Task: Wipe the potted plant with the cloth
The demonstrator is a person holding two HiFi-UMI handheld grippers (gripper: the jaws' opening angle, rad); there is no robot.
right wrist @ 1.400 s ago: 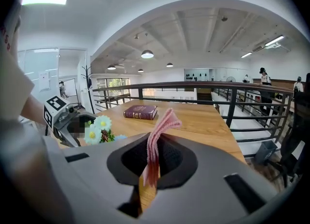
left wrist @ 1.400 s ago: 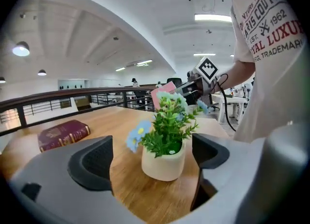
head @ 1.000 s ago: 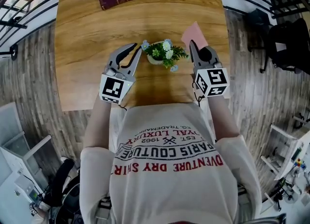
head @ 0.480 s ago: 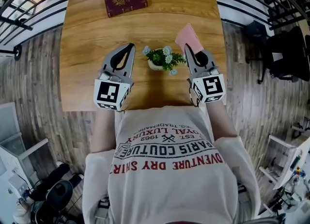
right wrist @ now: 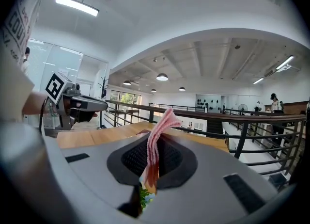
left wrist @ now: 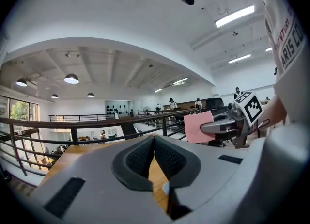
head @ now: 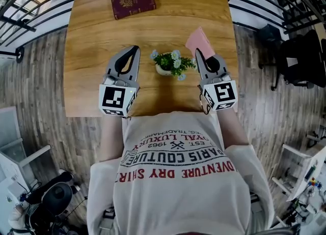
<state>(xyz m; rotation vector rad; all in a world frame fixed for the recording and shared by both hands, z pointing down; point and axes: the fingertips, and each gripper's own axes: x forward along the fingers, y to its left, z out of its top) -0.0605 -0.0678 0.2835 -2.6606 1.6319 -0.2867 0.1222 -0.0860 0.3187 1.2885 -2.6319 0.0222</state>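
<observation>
The left claw (head: 133, 50), closed and empty, hovered left of the potted plant (head: 173, 62). The right claw (head: 199, 55), right of it, gripped the pink cloth (head: 199, 39). Both pointed nearly level.

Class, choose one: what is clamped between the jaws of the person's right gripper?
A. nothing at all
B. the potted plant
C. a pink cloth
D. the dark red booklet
C: the right gripper view shows the right gripper with its jaws closed on the pink cloth, which sticks up from between them.
</observation>
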